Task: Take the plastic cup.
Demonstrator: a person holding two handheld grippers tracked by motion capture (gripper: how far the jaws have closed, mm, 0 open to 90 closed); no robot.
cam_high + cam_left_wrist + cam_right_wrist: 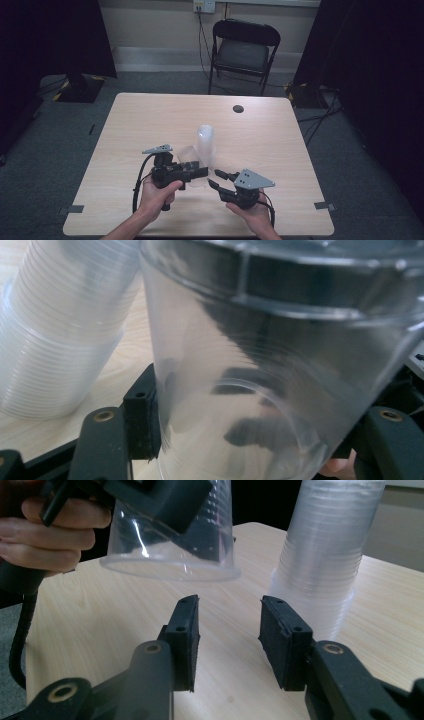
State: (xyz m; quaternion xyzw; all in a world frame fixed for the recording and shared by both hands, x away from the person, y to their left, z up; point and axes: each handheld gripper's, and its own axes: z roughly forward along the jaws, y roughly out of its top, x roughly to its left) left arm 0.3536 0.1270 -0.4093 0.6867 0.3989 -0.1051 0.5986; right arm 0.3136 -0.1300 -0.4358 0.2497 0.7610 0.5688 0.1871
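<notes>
The left gripper (197,173) has its fingers (142,415) clamped on the wall of a single clear plastic cup (260,370), carried mouth-down above the pale wooden desk (150,125), probably so it stays clear of the others. The tall stack of nested clear plastic cups (205,142) stands upside down on the desk at about one o'clock from that cup, just beside it, near enough that each cup needs little travel. The right gripper (229,645) waits at roughly four o'clock of the held cup, fingers half apart and holding nothing, apparently ready to take the cup's rim.
</notes>
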